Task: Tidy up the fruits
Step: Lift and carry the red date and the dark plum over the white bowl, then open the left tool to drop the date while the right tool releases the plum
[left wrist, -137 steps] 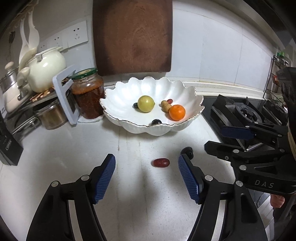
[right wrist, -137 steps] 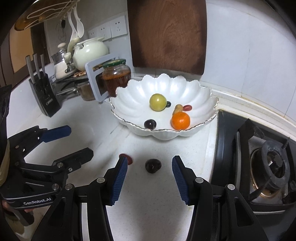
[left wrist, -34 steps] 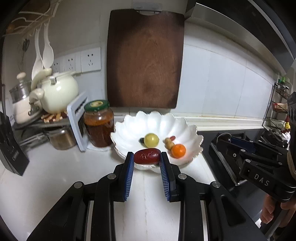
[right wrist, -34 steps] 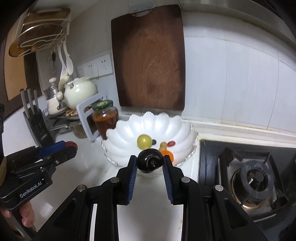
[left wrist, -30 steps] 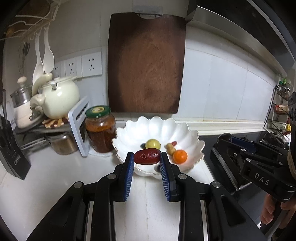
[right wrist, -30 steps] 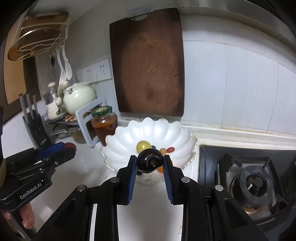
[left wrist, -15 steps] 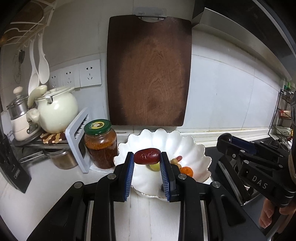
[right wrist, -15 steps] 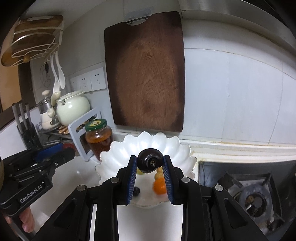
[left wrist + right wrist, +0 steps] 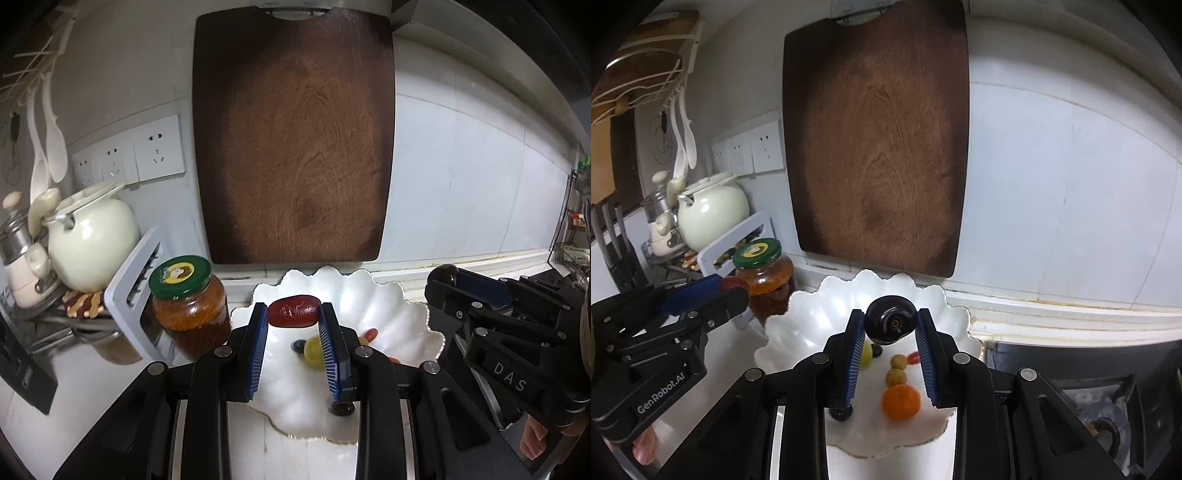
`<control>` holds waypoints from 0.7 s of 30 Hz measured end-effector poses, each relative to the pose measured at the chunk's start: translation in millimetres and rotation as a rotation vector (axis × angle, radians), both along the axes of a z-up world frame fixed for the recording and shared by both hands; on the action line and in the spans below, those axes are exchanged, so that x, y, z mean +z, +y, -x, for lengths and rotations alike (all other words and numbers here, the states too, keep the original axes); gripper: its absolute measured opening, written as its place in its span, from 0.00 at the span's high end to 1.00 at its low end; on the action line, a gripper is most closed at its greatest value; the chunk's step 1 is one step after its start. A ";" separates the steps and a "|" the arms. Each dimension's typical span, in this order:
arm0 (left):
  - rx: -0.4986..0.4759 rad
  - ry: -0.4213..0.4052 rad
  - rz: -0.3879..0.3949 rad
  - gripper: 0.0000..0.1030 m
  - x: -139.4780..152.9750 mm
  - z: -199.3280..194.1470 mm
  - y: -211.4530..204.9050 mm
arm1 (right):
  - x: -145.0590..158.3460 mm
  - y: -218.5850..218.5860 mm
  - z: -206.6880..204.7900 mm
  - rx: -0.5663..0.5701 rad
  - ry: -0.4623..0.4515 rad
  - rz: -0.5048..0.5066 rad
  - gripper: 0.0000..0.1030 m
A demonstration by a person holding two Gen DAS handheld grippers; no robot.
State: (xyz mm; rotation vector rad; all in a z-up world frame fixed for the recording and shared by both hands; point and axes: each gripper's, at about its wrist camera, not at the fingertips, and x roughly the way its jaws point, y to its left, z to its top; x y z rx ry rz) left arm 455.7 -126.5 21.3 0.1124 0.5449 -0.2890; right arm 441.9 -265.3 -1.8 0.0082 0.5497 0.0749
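Note:
My left gripper [image 9: 293, 314] is shut on a red date [image 9: 293, 314], held above the near left part of the white scalloped bowl [image 9: 388, 314]. My right gripper [image 9: 891, 325] is shut on a dark round plum [image 9: 891, 324] over the same bowl [image 9: 809, 321]. Below lie a yellow-green fruit [image 9: 313, 350], a small blue berry [image 9: 297, 346], an orange [image 9: 900, 401], a knobbly tan fruit [image 9: 896, 371], a small red fruit [image 9: 914, 356] and a dark fruit [image 9: 840, 413]. The right gripper [image 9: 443, 275] shows at the right of the left wrist view, the left gripper [image 9: 733, 284] at the left of the right wrist view.
A wooden cutting board [image 9: 295, 136] hangs on the wall behind the bowl. A green-lidded jar [image 9: 188, 302], a grey rack [image 9: 133, 295] and a cream teapot [image 9: 92, 247] stand to the left. A gas hob [image 9: 1100, 406] lies to the right. A knife block [image 9: 617, 258] is far left.
Both grippers have moved forward over the bowl, each still holding its fruit; the bowl now lies beneath the fingers and the cutting board looms larger.

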 end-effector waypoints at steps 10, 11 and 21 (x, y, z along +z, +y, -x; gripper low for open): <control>-0.007 0.097 -0.003 0.72 -15.0 -47.7 -9.2 | -19.0 -4.8 -50.1 0.000 0.111 0.005 0.71; -0.013 0.118 0.006 0.72 -17.4 -53.5 -9.3 | -21.5 -6.7 -55.4 -0.002 0.122 0.002 0.71; 0.001 0.234 -0.010 0.72 -38.1 -100.7 -16.7 | -42.8 -23.4 -105.0 -0.026 0.230 -0.013 0.71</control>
